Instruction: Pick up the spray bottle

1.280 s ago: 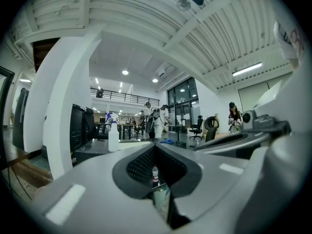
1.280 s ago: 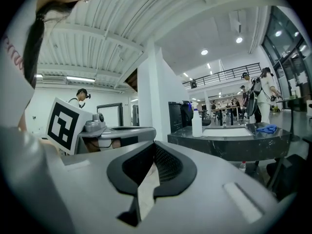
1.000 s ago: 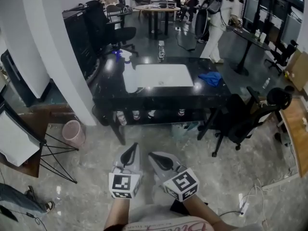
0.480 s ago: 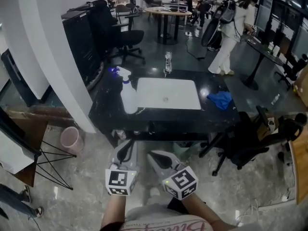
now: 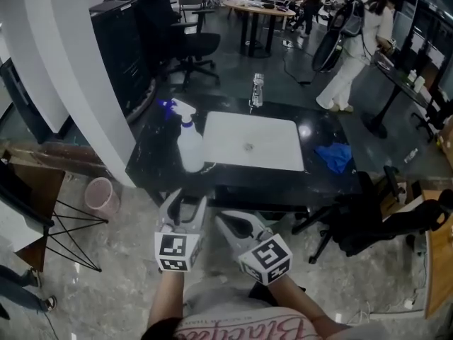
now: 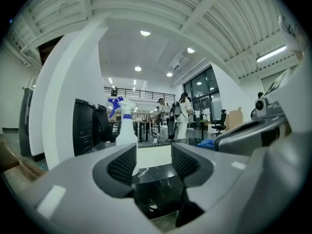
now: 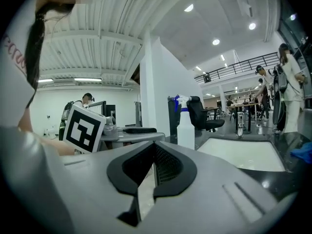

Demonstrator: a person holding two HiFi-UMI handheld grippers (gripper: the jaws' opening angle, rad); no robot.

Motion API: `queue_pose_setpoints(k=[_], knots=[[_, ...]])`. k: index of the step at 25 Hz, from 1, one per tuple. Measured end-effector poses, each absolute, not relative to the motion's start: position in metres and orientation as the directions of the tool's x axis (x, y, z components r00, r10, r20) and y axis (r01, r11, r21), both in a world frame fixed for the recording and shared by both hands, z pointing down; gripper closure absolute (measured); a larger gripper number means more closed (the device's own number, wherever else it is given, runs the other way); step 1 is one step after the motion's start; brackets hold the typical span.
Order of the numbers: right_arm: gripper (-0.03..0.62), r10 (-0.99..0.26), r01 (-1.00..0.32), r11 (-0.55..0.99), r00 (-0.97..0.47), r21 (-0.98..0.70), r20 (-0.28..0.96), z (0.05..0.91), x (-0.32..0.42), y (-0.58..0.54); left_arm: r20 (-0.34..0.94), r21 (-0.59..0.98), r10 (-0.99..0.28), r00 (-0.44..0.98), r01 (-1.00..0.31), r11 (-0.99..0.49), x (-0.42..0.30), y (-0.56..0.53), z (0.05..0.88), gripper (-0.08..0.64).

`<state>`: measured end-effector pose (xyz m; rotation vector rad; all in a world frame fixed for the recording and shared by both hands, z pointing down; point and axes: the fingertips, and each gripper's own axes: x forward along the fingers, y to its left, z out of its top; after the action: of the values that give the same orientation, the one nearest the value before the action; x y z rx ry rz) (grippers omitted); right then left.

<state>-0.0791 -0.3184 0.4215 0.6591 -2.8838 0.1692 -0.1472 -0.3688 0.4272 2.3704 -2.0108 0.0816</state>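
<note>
The spray bottle (image 5: 190, 144), white with a blue trigger head, stands upright on the left part of the black table (image 5: 152, 163). It also shows ahead in the left gripper view, as the spray bottle (image 6: 126, 130), and in the right gripper view, as the spray bottle (image 7: 185, 126). Both grippers hang short of the table's near edge, well apart from the bottle. My left gripper (image 5: 184, 205) is opening its jaws, with nothing between them. My right gripper (image 5: 222, 219) is shut and empty.
A white mat (image 5: 251, 142) covers the table's middle, with a blue cloth (image 5: 334, 154) to its right and a clear water bottle (image 5: 257, 91) at the far edge. A pink bin (image 5: 101, 195) and a white pillar stand left; a black office chair (image 5: 382, 225) stands right.
Both grippers have come closer to the table's near edge, and the table now fills more of the head view. The left gripper's jaws have parted; the right gripper's stay shut.
</note>
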Motion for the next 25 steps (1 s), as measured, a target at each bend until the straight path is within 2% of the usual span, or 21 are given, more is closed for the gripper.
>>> queue_pose_setpoints(k=[14,25], knots=[[0.591,-0.448,-0.474,0.877,-0.867,-0.08,0.22,0.431,-0.117,-0.405,0.148,0.007,-0.975,0.167,-0.986,-0.168,-0.188,-0.462,0.477,0.156],[0.591,-0.503,-0.531,0.844,-0.833,-0.079,0.231,0.448,-0.126,-0.45,0.163,-0.032,-0.969,0.185,-0.981,-0.192,-0.197,-0.529,0.501,0.143]])
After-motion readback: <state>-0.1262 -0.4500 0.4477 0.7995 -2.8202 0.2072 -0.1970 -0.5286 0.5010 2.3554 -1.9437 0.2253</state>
